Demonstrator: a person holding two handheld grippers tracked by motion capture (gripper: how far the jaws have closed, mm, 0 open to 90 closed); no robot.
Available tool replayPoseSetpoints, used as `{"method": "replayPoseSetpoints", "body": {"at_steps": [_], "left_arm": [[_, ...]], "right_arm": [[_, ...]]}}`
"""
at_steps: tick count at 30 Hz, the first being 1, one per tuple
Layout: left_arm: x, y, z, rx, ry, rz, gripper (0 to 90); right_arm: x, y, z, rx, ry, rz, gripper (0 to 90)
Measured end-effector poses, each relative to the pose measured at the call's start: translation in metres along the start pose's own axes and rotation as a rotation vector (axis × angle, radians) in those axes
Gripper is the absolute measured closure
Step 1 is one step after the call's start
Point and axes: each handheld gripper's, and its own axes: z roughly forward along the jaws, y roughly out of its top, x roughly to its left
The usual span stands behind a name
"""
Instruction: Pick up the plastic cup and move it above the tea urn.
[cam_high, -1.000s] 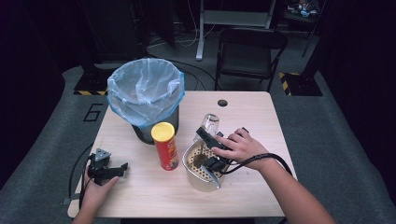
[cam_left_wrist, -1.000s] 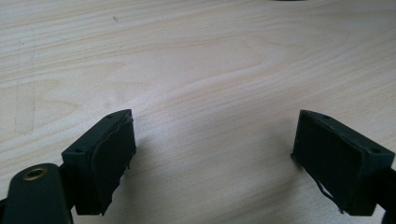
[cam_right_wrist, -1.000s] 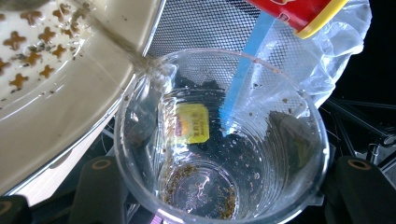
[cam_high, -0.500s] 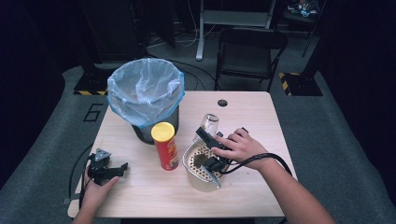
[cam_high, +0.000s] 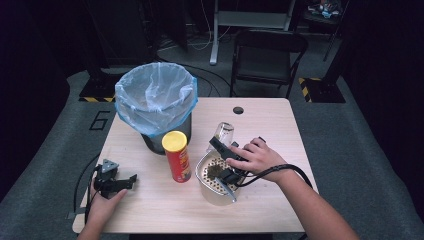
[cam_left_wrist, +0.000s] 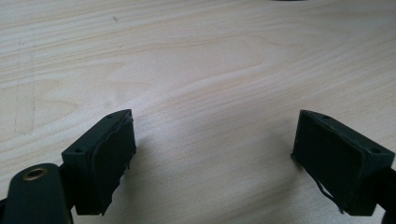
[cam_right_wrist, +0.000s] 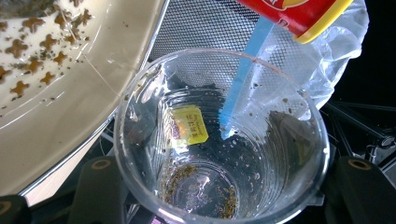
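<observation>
Clear plastic cup held over a strainer bowl

The clear plastic cup (cam_right_wrist: 219, 140) is clamped by the right tool (cam_high: 227, 157), tipped over the strainer bowl (cam_high: 216, 192); the left tool (cam_left_wrist: 224, 158) is spread apart, nothing gripped, on the counter (cam_left_wrist: 196, 56).

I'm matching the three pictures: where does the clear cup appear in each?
High view: the cup sits right of centre, tipped over the strainer, in the right gripper.
Left gripper view: bare table between open jaws; the cup is not in it.
Right gripper view: the cup is at centre, mouth toward the camera.
Shared landmark: the red can.
</observation>
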Motion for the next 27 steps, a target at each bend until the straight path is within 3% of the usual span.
{"method": "replayPoseSetpoints", "body": {"at_steps": [10,11,12,13,14,16,17,18,19,20,21,22,25,26,27], "left_arm": [[0.0,0.0,0.0,0.0,0.0,0.0,12.8],[0.0,0.0,0.0,0.0,0.0,0.0,12.8],[0.0,0.0,0.0,0.0,0.0,0.0,12.8],[0.0,0.0,0.0,0.0,0.0,0.0,12.8],[0.0,0.0,0.0,0.0,0.0,0.0,12.8],[0.0,0.0,0.0,0.001,0.0,0.001,12.8],[0.0,0.0,0.0,0.0,0.0,0.0,12.8],[0.0,0.0,0.0,0.0,0.0,0.001,12.8],[0.0,0.0,0.0,0.0,0.0,0.0,12.8],[0.0,0.0,0.0,0.0,0.0,0.001,12.8],[0.0,0.0,0.0,0.0,0.0,0.0,12.8],[0.0,0.0,0.0,0.0,0.0,0.0,12.8],[0.0,0.0,0.0,0.0,0.0,0.0,12.8],[0.0,0.0,0.0,0.0,0.0,0.0,12.8],[0.0,0.0,0.0,0.0,0.0,0.0,12.8]], "right_arm": [[0.0,-0.001,-0.002,0.004,0.001,0.026,37.2],[-0.004,-0.001,-0.001,-0.014,0.007,-0.016,37.1],[-0.004,-0.001,-0.001,-0.014,0.007,-0.016,37.1],[-0.005,-0.001,-0.001,-0.007,-0.033,-0.017,37.2],[-0.005,-0.001,-0.001,-0.008,-0.034,-0.013,37.1],[-0.005,-0.002,-0.001,-0.012,-0.029,0.006,37.1],[-0.005,-0.002,-0.002,-0.013,0.011,0.006,37.1],[-0.005,-0.003,-0.001,-0.005,-0.033,0.028,37.1],[-0.007,-0.003,0.0,-0.011,-0.03,0.011,37.1],[-0.005,-0.004,0.002,-0.02,0.016,0.028,37.0],[-0.005,-0.004,0.002,-0.02,0.016,0.028,37.0],[-0.006,-0.004,0.003,-0.01,-0.023,0.053,37.0],[-0.012,-0.007,0.007,-0.017,-0.023,0.15,36.9],[-0.016,-0.011,0.011,-0.02,-0.022,0.253,36.8],[-0.016,-0.011,0.011,-0.02,-0.022,0.253,36.8]]}}
